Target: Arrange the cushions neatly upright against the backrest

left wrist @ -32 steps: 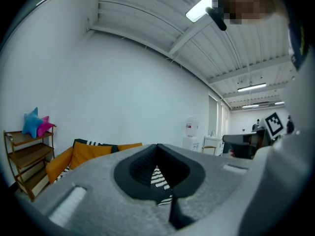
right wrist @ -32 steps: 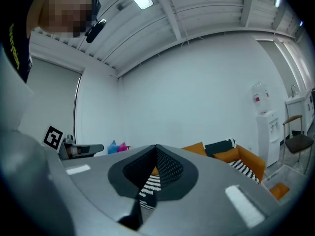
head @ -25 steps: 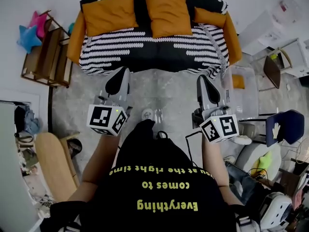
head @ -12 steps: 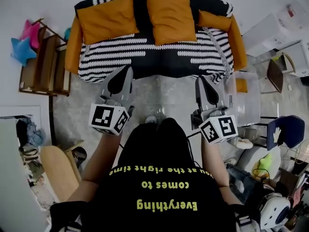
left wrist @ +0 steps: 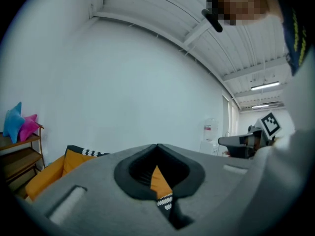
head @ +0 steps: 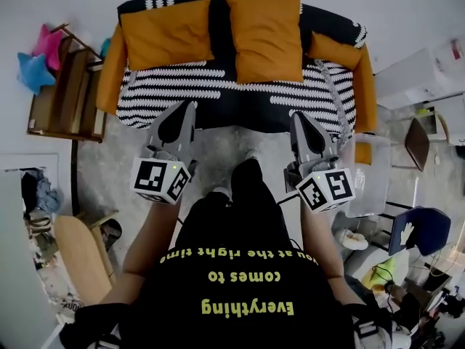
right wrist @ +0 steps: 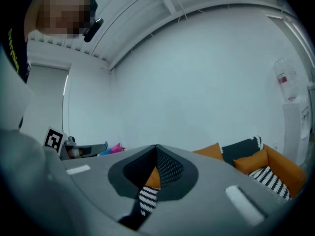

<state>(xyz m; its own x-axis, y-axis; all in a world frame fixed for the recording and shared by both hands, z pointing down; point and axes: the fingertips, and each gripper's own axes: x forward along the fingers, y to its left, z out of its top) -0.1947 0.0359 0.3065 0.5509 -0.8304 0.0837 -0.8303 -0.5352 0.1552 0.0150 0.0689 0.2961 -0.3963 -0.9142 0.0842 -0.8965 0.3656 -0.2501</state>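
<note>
A black-and-white striped sofa point(head: 218, 93) with orange arms stands ahead in the head view. Two large orange cushions lean upright against its backrest, one at the left point(head: 166, 33) and one in the middle point(head: 265, 27). A smaller orange cushion point(head: 334, 49) lies tilted in the right corner. My left gripper point(head: 187, 107) and right gripper point(head: 296, 118) hover side by side in front of the seat edge, both shut and holding nothing. Past the shut jaws the left gripper view shows a strip of orange cushion point(left wrist: 160, 181), and the right gripper view shows the corner cushion point(right wrist: 252, 161).
A wooden shelf point(head: 65, 93) with pink and blue star pillows point(head: 40, 49) stands left of the sofa. A clear plastic box point(head: 367, 173) and a blue chair point(head: 421, 227) are at the right. A wooden board point(head: 80, 257) lies at the lower left.
The person has stepped closer to the sofa, so it sits lower and nearer in the head view. Both grippers keep their pose in front, still shut.
</note>
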